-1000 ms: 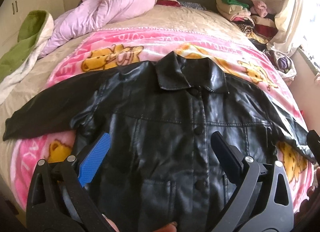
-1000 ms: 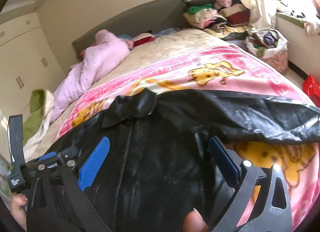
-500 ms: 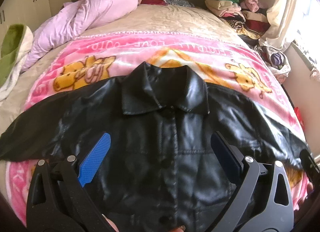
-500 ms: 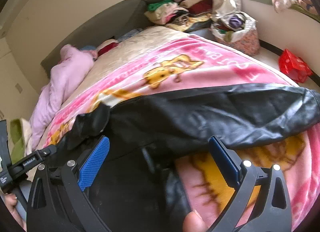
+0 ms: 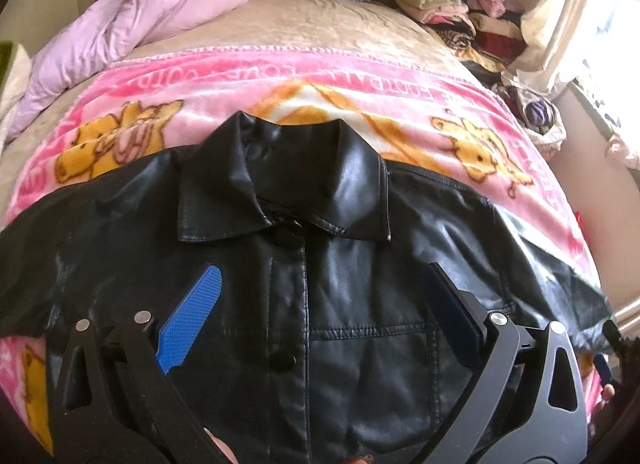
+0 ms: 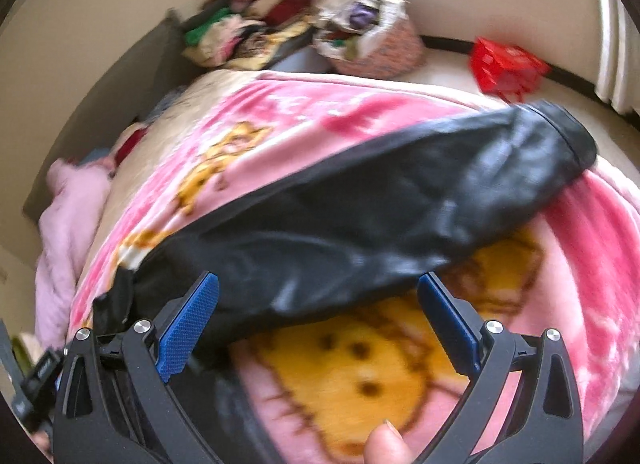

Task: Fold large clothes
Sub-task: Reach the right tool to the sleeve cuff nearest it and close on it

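Black leather jacket [image 5: 344,304] is spread front-up, buttoned, on the pink cartoon blanket [image 5: 280,79] so the sleeves fold in easily. Left gripper [image 5: 320,316] hovers over the chest and right gripper [image 6: 318,316] seems aimed at the sleeve [image 6: 400,199] (blurry), both jaws wide open and empty

jacket [image 5: 320,264] on blanket [image 5: 280,75], clothes pile [image 5: 448,11] behind

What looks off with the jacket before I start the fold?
Little. The black jacket lies flat, front up and buttoned, on the pink blanket. Its sleeve is rumpled, the cuff near the blanket's edge. Both grippers, left and right, are open.
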A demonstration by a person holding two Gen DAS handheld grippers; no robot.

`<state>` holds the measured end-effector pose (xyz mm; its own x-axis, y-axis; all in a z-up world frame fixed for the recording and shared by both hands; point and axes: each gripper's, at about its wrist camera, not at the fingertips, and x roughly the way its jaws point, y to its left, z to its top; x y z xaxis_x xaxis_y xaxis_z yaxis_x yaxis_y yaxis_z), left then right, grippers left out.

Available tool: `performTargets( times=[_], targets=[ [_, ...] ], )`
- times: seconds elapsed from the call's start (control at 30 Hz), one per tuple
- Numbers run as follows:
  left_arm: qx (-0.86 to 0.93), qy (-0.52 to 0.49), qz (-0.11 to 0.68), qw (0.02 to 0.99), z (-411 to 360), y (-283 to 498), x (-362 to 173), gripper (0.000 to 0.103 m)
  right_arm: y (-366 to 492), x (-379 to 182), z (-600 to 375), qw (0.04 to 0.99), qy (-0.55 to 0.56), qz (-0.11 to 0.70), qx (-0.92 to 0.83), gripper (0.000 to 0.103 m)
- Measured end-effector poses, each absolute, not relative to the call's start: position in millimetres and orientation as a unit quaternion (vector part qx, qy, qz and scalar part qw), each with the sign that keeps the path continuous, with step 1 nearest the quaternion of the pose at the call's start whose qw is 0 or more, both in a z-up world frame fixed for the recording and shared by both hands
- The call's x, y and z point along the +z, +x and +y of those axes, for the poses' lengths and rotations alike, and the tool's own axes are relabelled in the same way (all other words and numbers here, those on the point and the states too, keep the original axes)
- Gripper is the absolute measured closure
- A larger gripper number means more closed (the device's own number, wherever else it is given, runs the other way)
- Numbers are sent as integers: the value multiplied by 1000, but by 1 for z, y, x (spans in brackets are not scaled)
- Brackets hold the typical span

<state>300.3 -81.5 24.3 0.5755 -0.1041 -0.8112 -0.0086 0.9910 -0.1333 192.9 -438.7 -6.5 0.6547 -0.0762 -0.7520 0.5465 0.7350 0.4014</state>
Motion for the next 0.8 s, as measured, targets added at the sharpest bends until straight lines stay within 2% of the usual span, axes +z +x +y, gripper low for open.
performTargets(
  times=[0.27, 0.63, 0.7, 0.73, 0.77, 0.8],
  targets=[
    [-33, -53, 473, 879, -81, 307, 5, 9, 186, -39, -481, 814, 392, 371, -213, 4],
    [-43, -57, 479, 875, -81, 301, -3, 9, 179, -66, -547, 774, 515, 287, -232, 4],
    [-44, -67, 478, 875, -76, 301, -1, 9, 183, -66, -551, 777, 517, 274, -232, 7],
    [-42, -71, 477, 875, -72, 301, 0, 9, 184, -65, -553, 781, 516, 265, -230, 29],
    [-40, -72, 475, 876, -70, 301, 1, 9, 187, -64, -555, 784, 509, 264, -239, 61],
    [-34, -74, 472, 878, -65, 301, 4, 9, 188, -66, -558, 784, 512, 259, -238, 69]
  ],
)
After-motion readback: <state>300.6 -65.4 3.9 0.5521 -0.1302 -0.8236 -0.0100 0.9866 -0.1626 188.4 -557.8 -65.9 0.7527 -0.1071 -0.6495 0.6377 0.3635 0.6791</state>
